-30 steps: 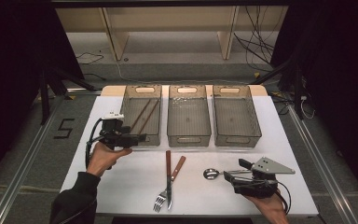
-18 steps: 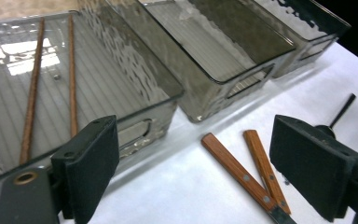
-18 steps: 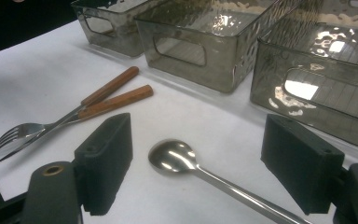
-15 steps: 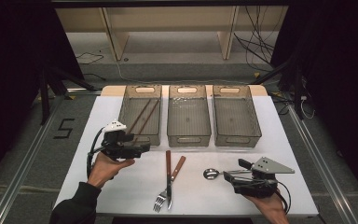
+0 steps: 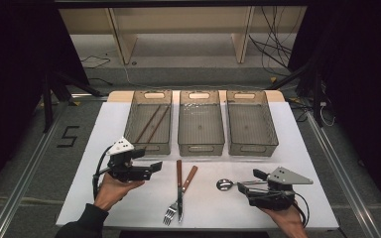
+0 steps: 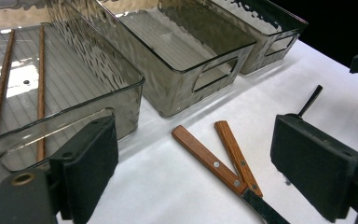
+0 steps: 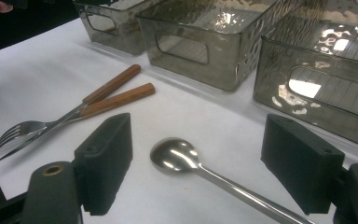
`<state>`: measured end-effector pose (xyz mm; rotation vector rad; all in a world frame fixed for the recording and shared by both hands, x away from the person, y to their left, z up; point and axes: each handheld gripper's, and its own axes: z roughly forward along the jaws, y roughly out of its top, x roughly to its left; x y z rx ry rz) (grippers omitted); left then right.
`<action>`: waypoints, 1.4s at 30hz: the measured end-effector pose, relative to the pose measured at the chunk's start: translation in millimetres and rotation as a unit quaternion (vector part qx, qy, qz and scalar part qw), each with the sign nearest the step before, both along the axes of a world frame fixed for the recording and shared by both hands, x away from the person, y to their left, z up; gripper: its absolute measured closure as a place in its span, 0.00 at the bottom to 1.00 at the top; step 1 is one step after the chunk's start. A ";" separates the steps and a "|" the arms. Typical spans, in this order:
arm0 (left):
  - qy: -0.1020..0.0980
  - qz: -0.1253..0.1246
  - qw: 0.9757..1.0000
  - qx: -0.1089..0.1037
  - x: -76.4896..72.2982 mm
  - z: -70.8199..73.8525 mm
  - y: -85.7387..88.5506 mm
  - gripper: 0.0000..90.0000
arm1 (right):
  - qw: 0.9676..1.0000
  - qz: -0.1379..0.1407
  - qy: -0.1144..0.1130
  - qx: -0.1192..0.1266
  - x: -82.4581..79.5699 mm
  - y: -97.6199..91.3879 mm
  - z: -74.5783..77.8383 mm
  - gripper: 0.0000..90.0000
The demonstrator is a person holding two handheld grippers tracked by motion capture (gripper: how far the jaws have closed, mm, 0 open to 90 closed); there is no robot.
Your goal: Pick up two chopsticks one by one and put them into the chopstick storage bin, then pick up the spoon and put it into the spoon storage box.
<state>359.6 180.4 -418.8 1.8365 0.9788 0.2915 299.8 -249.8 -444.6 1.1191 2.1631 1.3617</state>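
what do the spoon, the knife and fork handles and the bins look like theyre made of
Shiny silver spoon: likely polished steel, given its mirror-like glare. Brown knife and fork handles: apparently wood, with visible grain and metal rivets. Three smoky see-through bins: probably tinted plastic, with rippled glossy walls.

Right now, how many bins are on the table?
3, in a row at the far side: left bin holds chopsticks, middle bin and right bin look empty.

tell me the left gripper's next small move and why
Probably ease the left gripper forward and down onto the wooden handles. Its jaws stand open and empty, aimed at the knife and fork lying crossed on the table, with nothing touched yet.
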 end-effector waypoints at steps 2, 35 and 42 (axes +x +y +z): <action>-0.004 0.000 1.000 -0.005 -2.5 -1.4 0.7 0.16 | 1.000 -0.001 0.000 0.001 -0.3 -0.5 0.0 0.28; -0.023 -0.005 1.000 0.000 -33.6 -23.5 16.3 0.16 | 0.997 0.047 0.027 -0.062 21.2 -7.5 12.3 0.28; -0.026 -0.006 1.000 -0.005 -37.5 -25.4 19.4 0.16 | 0.982 0.084 0.064 -0.155 40.4 -1.5 16.2 0.29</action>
